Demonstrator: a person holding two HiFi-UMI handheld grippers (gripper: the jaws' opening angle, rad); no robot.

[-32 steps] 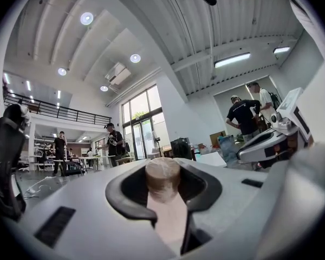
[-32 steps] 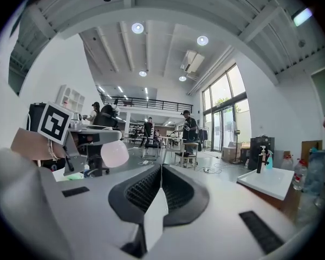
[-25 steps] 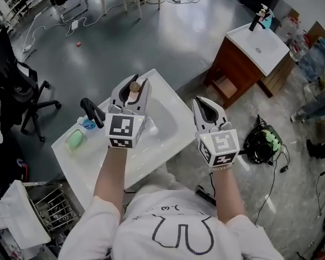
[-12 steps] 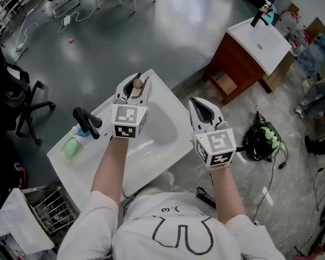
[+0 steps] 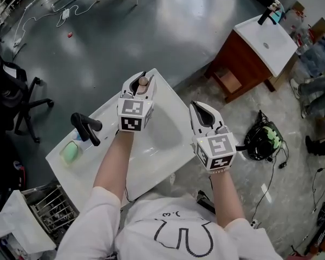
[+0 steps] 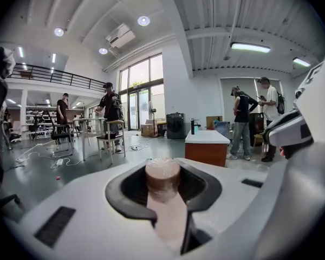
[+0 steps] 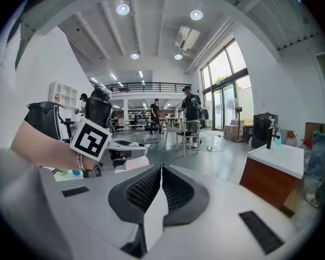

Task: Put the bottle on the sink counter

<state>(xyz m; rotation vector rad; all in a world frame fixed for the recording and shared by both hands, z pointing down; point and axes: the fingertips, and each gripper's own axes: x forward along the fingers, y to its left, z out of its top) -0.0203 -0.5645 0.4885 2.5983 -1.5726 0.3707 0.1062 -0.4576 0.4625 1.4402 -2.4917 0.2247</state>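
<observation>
**Small pale-pink bottle with a round tan cap** (image 6: 163, 180): clamped between the jaws of the left tool (image 5: 142, 78). It is held at the far corner of the white ceramic sink tabletop (image 5: 106, 111); contact with the surface cannot be told.

**Right tool** (image 5: 198, 107): jaws together, empty, off the tabletop's right side.

**Black faucet** (image 5: 85, 127) and **green soap bar** (image 5: 71, 153): on the tabletop's left part.

**Risk, as judged:** a release this close to the corner could tip the narrow bottle off the edge or down into the basin.
</observation>
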